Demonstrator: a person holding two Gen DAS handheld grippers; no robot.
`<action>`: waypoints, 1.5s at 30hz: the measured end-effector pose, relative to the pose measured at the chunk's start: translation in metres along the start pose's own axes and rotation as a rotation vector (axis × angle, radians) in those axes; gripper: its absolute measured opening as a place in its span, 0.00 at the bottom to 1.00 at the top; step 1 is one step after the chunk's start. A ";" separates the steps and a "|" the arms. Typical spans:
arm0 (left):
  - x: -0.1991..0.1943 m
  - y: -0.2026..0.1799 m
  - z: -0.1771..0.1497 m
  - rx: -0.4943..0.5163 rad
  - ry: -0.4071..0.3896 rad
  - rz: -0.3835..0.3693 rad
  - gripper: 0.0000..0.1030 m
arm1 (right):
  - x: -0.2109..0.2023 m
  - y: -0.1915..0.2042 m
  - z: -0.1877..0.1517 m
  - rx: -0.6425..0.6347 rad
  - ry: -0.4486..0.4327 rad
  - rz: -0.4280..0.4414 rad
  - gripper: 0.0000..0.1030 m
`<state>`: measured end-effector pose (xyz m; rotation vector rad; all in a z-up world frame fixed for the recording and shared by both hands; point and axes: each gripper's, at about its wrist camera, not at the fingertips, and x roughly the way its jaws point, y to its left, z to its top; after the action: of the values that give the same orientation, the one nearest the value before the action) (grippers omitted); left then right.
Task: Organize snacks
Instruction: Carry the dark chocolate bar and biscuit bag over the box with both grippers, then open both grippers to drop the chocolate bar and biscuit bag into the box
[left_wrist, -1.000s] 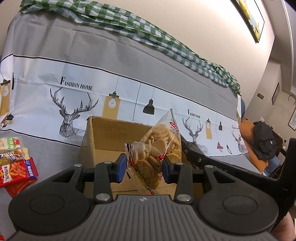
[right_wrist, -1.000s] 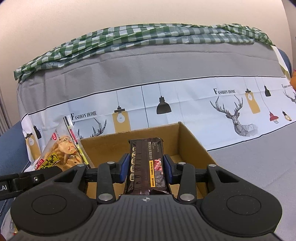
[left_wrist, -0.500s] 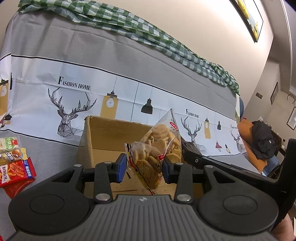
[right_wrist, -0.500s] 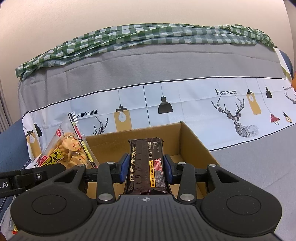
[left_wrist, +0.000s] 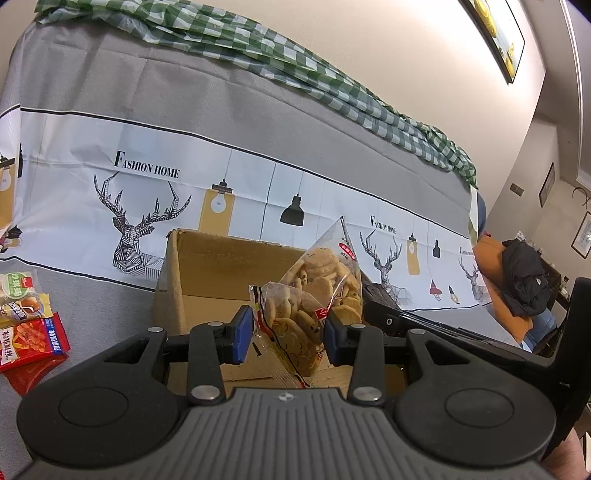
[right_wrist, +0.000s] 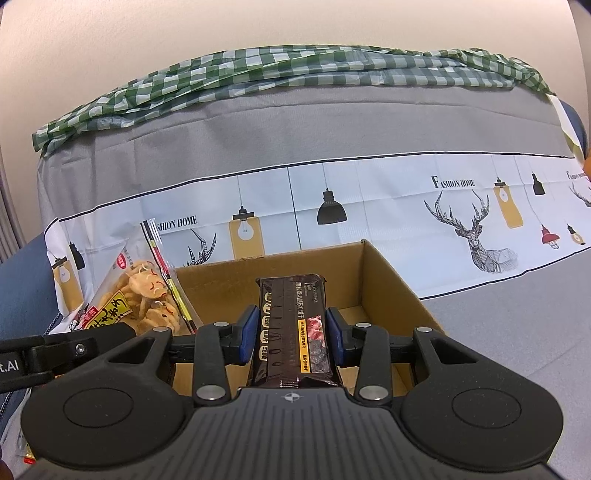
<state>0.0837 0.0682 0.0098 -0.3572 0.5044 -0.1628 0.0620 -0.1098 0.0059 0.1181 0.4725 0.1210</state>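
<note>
Clear plastic crackles between our left gripper's (left_wrist: 284, 334) blue pads: we hold a bag of small round biscuits (left_wrist: 314, 302) pinched at its lower part, jaws at a middling width, pressing the film on both sides. We point that gripper slightly downward over the open cardboard box (left_wrist: 207, 273). The bag's long axis runs up and away from us, leaning to the right, its sealed top corner highest, above the box's far wall.

Our right gripper (right_wrist: 291, 334) tilts down the same way above the same box (right_wrist: 384, 280), and the dark brown snack pack (right_wrist: 291, 325) sits squarely between its blue pads, which clamp its two long edges. The pack lies lengthwise along the fingers, its far end pointing at the box's back wall, printed face up.

From the right wrist view we see the biscuit bag (right_wrist: 144, 295) to the left, over the box's left edge. Left of the box, on the grey cloth (left_wrist: 96, 295), lie a red snack packet (left_wrist: 29, 339) and a green-labelled one (left_wrist: 18, 288). Behind stands the deer-printed cover (left_wrist: 140, 206) with a green checked cloth (right_wrist: 288, 70) on top.
</note>
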 end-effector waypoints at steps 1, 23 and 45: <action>0.000 0.000 0.000 0.001 0.000 0.000 0.42 | 0.000 0.000 0.000 0.000 0.000 0.000 0.39; 0.003 -0.003 0.000 0.002 0.004 -0.002 0.42 | 0.001 0.001 -0.001 -0.010 0.002 0.003 0.39; 0.003 -0.005 0.000 0.001 0.012 -0.013 0.43 | 0.001 0.002 -0.001 -0.014 0.007 0.004 0.39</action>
<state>0.0860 0.0630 0.0103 -0.3582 0.5137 -0.1776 0.0627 -0.1072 0.0049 0.1046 0.4783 0.1288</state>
